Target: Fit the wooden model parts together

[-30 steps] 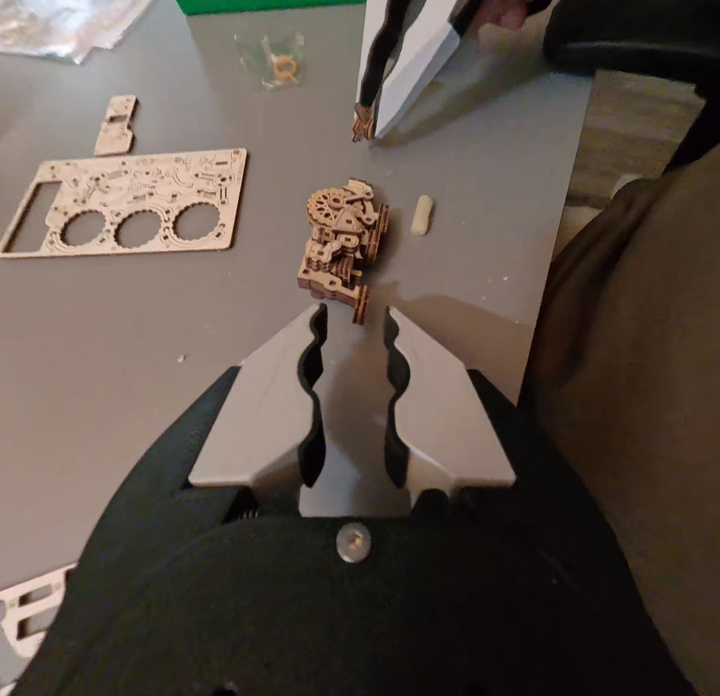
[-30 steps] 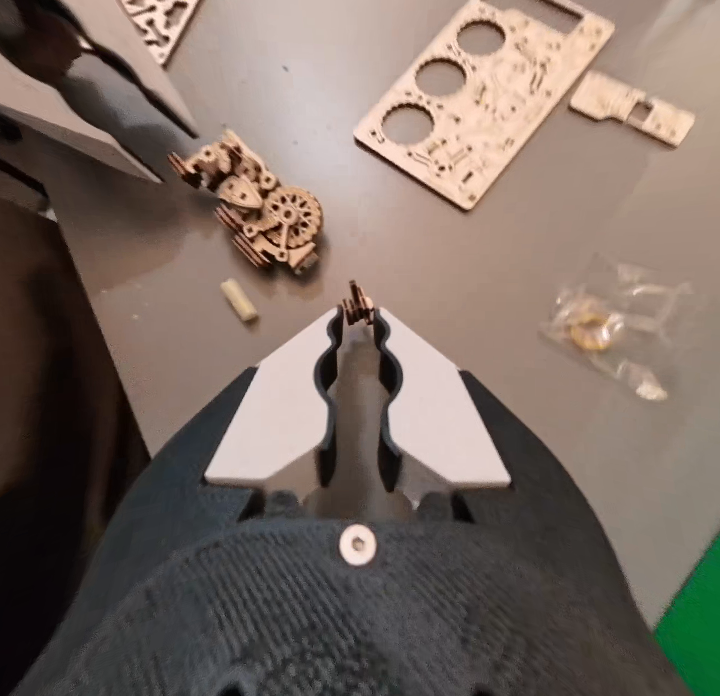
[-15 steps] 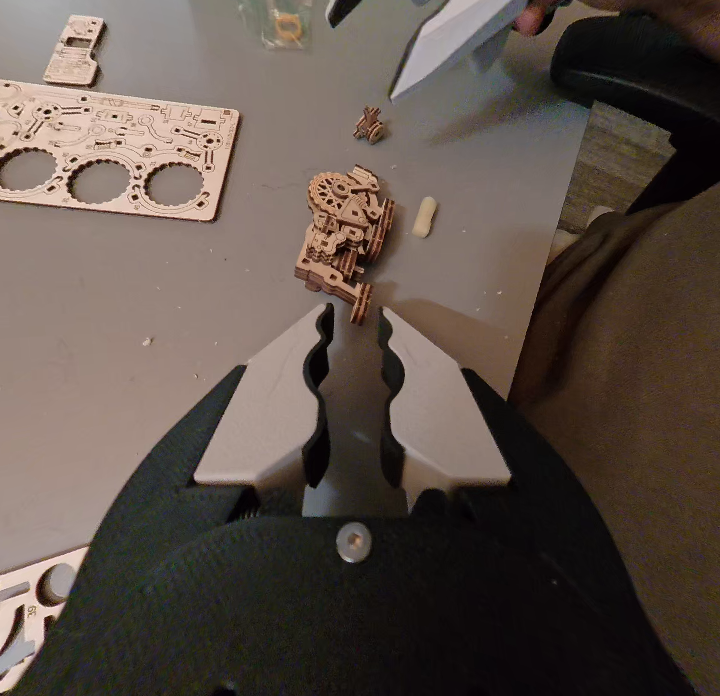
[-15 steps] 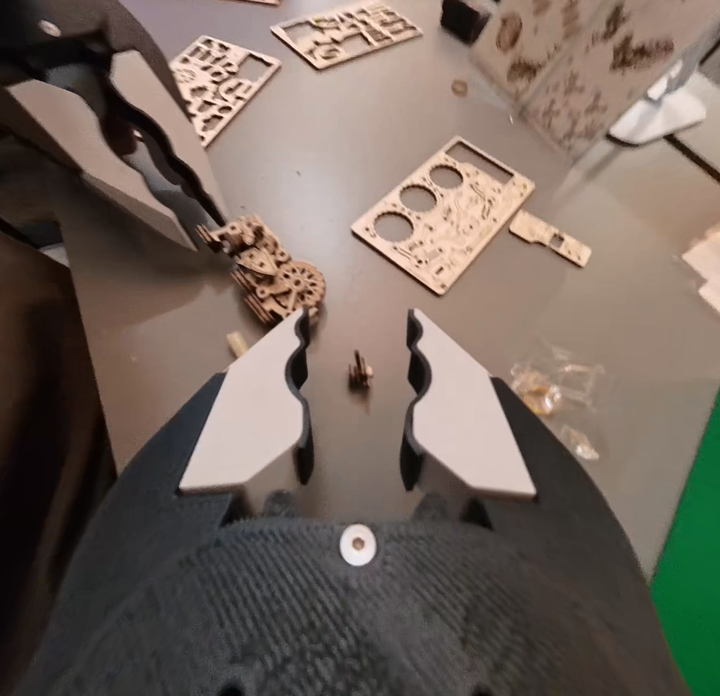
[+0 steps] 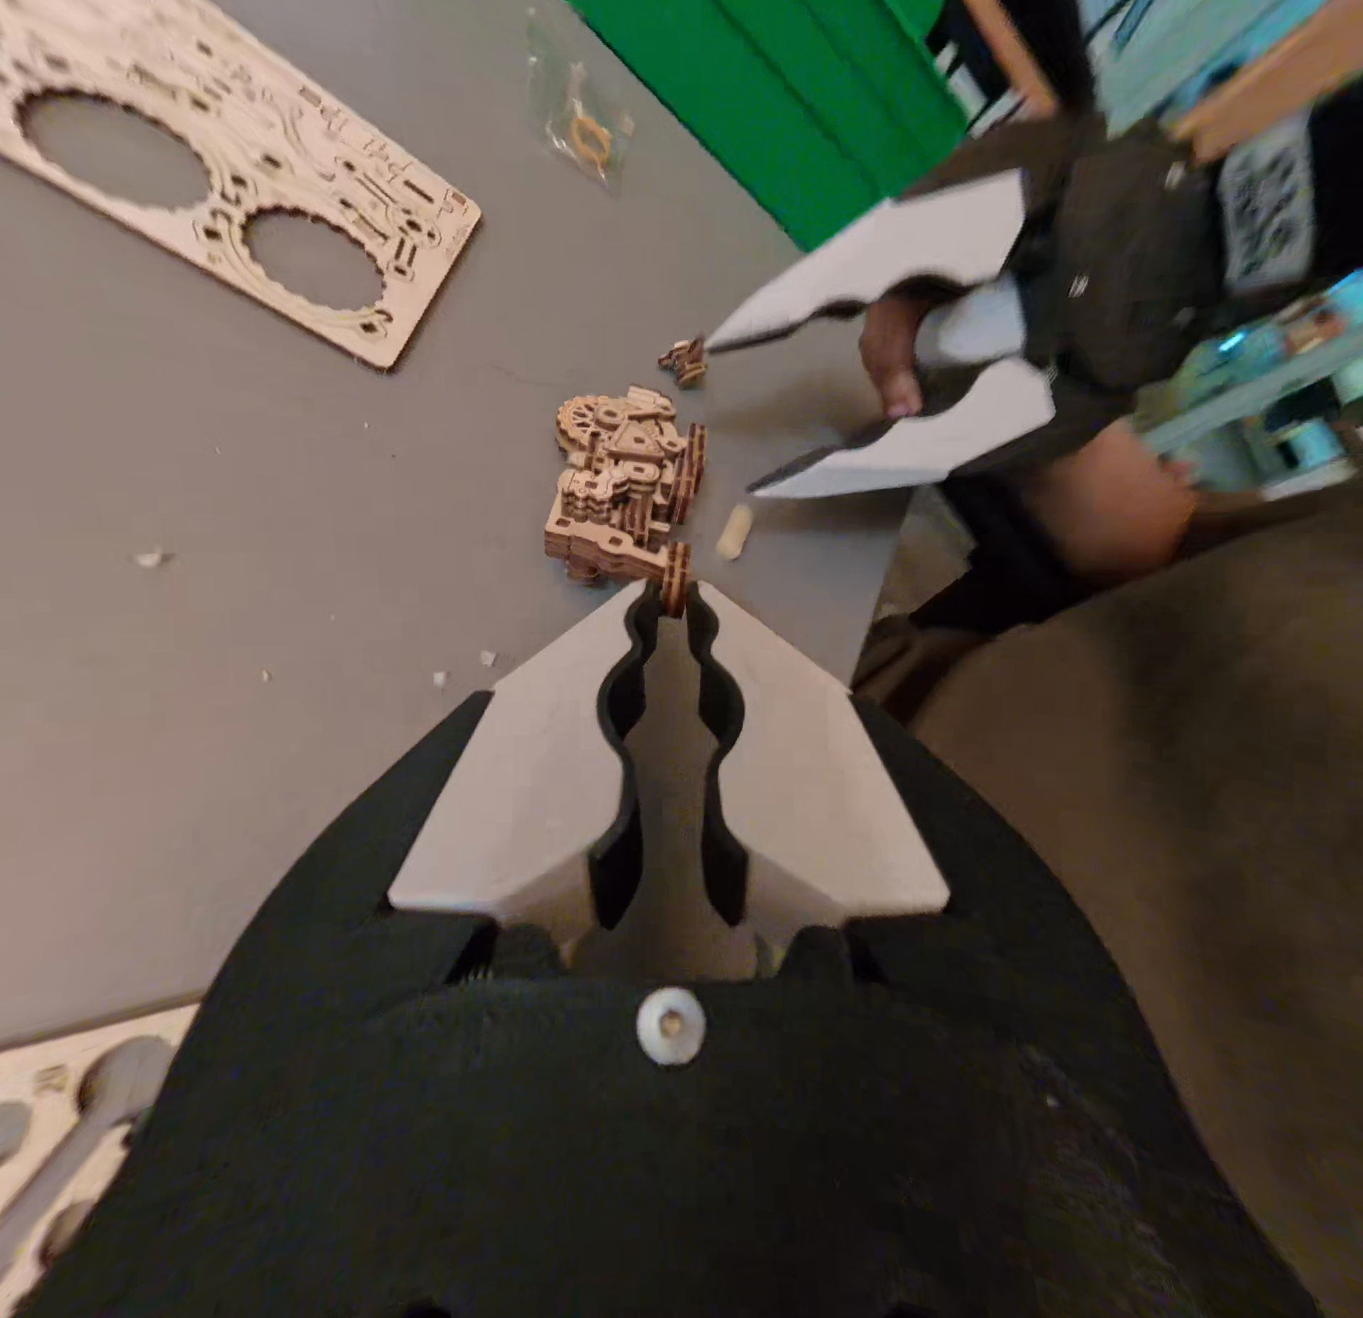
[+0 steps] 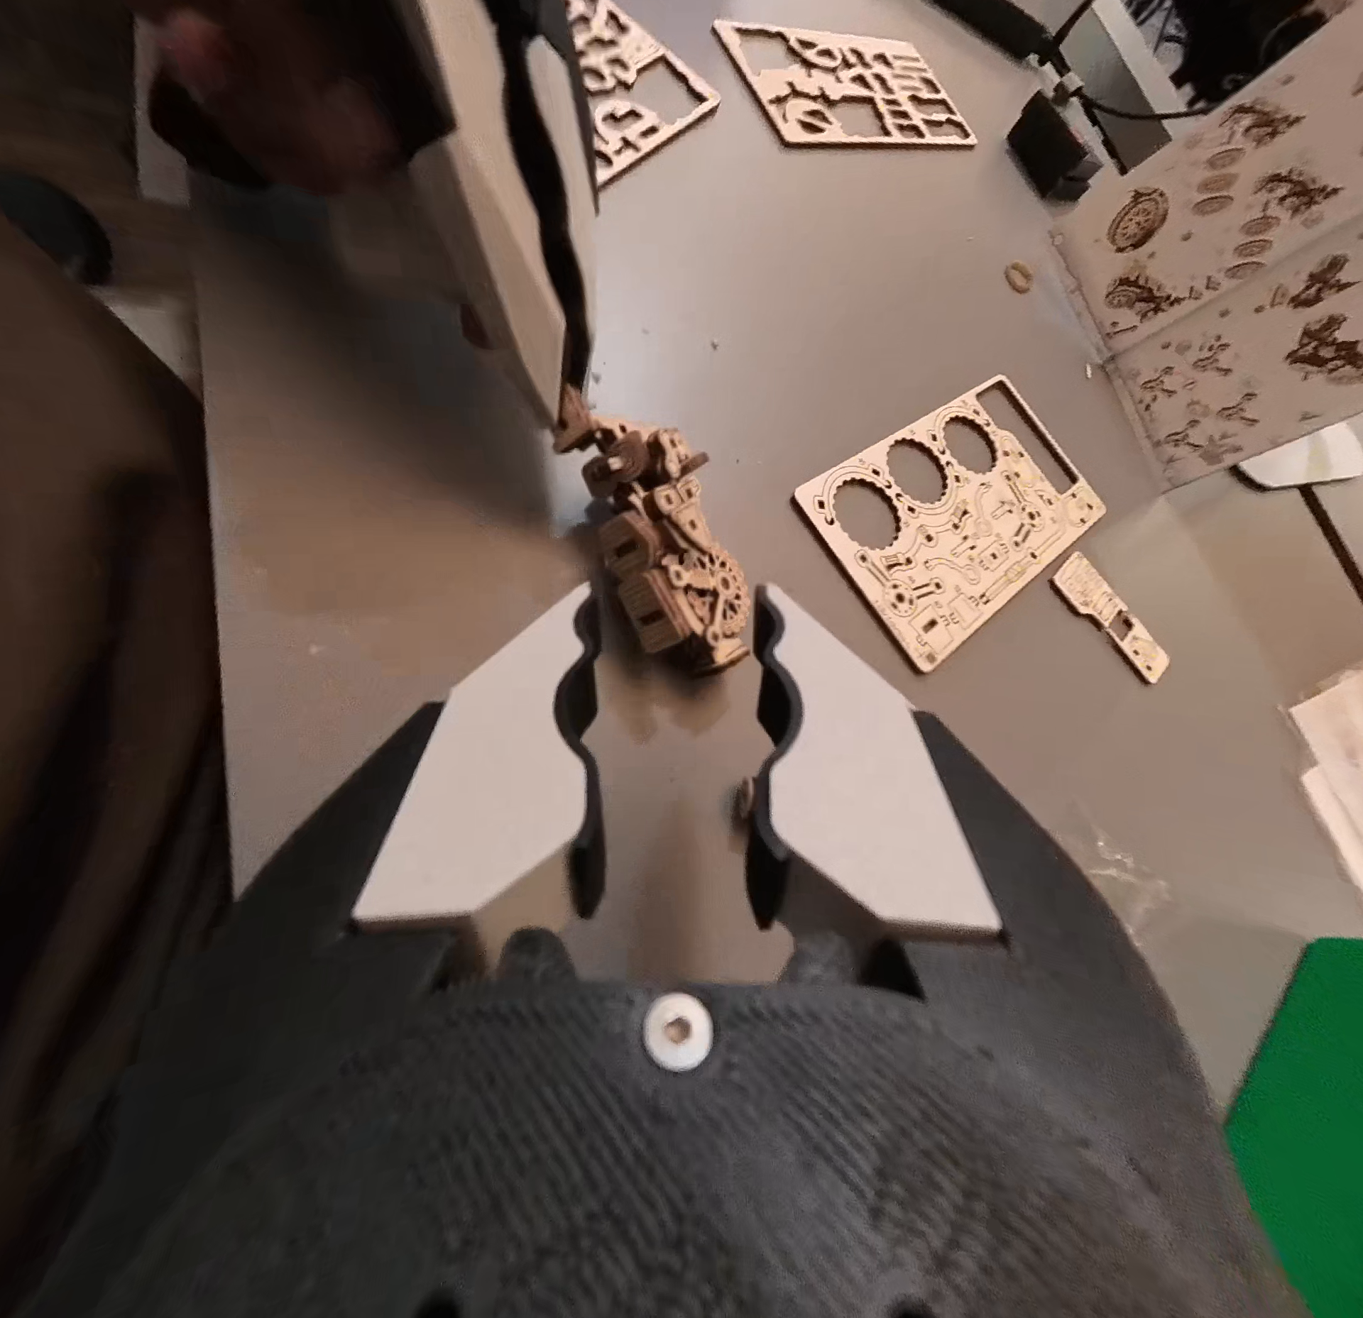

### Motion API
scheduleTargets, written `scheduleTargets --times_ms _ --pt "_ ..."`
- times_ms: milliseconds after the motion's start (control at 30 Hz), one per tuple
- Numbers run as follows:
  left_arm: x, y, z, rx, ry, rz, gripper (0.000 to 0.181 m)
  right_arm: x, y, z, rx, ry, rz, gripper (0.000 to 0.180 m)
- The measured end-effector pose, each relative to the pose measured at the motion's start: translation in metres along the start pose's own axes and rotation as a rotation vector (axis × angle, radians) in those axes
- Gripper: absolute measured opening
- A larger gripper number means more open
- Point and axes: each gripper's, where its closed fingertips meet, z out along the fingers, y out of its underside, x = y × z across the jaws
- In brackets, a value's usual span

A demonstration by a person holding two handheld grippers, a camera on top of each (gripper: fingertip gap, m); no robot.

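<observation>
My left hand-held gripper (image 5: 670, 598) is nearly closed and pinches a round wheel of the wooden model (image 5: 625, 488), which is near the counter's (image 5: 221, 545) right edge. My right hand-held gripper (image 6: 675, 604) is wide open and holds nothing; the model is just ahead of its tips. A small loose wooden part (image 5: 684, 361) lies beside the model, blurred. The punched wooden sheet (image 5: 221, 169) is cut off at the left.
</observation>
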Motion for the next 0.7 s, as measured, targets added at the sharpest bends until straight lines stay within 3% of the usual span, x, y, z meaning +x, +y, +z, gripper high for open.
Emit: scheduleTargets --times_ms 33,167,300,533,700 --pt "0.002 -0.002 -0.001 0.014 0.037 -0.057 0.004 -0.001 0.002 0.001 -0.02 0.008 -0.025 0.037" --pt "0.007 -0.015 -0.008 0.084 0.154 -0.199 0.0 -0.001 0.01 0.009 -0.112 0.056 -0.167 0.037" --pt "0.005 -0.012 -0.008 0.074 0.152 -0.204 0.006 -0.005 0.02 0.02 -0.206 0.064 -0.292 0.035" --pt "-0.003 -0.008 -0.006 0.045 0.016 0.014 0.043 -0.007 0.022 0.024 -0.221 0.073 -0.341 0.03" --pt "0.0 0.0 0.004 -0.006 -0.114 0.251 0.057 -0.008 0.022 0.024 -0.208 0.051 -0.295 0.03"
